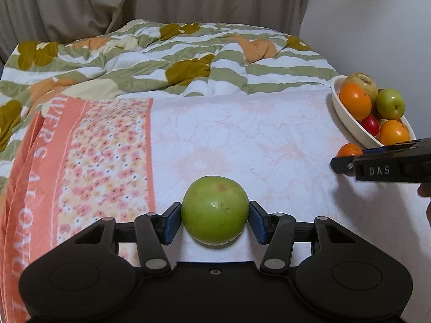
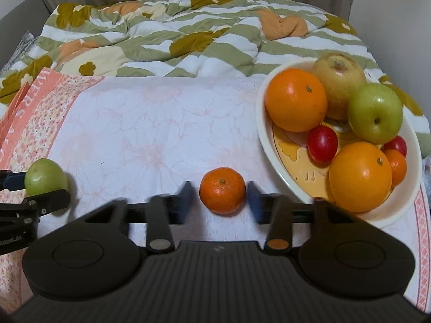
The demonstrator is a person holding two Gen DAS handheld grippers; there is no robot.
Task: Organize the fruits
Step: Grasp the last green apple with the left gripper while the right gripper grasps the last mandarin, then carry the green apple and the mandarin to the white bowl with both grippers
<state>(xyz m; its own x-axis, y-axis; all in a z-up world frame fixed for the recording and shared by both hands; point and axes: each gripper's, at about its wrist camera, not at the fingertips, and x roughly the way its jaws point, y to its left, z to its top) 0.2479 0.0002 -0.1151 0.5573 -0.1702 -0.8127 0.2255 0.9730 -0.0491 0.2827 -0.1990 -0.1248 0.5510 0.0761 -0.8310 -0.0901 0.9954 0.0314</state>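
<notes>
A green apple (image 1: 215,210) rests on the white floral sheet between the blue pads of my left gripper (image 1: 215,222); the pads touch or nearly touch its sides. It also shows in the right wrist view (image 2: 44,176). A small mandarin (image 2: 222,190) sits between the blurred pads of my right gripper (image 2: 220,202), with a narrow gap on each side. It shows partly behind the right gripper in the left wrist view (image 1: 349,149). A cream bowl (image 2: 269,145) at the right holds oranges, a green apple, a yellow apple and red tomatoes.
A rumpled green-striped quilt (image 2: 188,32) lies across the back of the bed. An orange flowered border (image 1: 89,161) runs down the sheet's left side. Curtains and a wall stand behind. The bowl (image 1: 347,119) sits near the bed's right edge.
</notes>
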